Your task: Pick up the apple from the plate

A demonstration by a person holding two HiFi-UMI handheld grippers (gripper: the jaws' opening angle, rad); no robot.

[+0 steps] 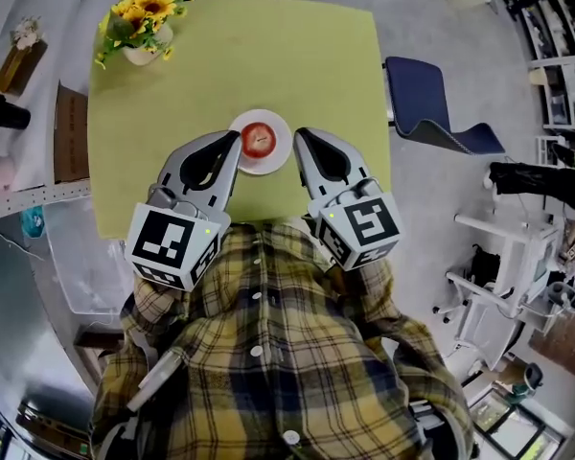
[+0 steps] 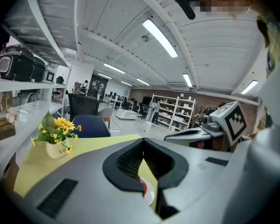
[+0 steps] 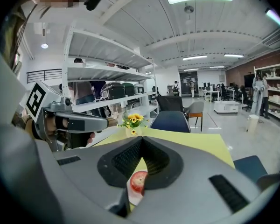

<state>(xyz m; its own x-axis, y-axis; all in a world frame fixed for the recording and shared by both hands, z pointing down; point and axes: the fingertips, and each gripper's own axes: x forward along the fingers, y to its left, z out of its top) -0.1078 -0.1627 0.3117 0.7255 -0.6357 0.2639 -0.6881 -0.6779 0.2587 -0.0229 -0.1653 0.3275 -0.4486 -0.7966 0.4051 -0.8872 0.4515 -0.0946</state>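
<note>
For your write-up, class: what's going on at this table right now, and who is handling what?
A person in a plaid shirt holds the left tongs and the right tongs over a yellow-green table. Both are shut with nothing in them, their tips on either side of a white plate with a red apple on it. The apple is not yet picked up. A pot of sunflowers stands at the table's far corner.

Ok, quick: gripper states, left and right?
Left gripper: closed, holding nothing.
Right gripper: closed, holding nothing; the apple sits on the plate.
</note>
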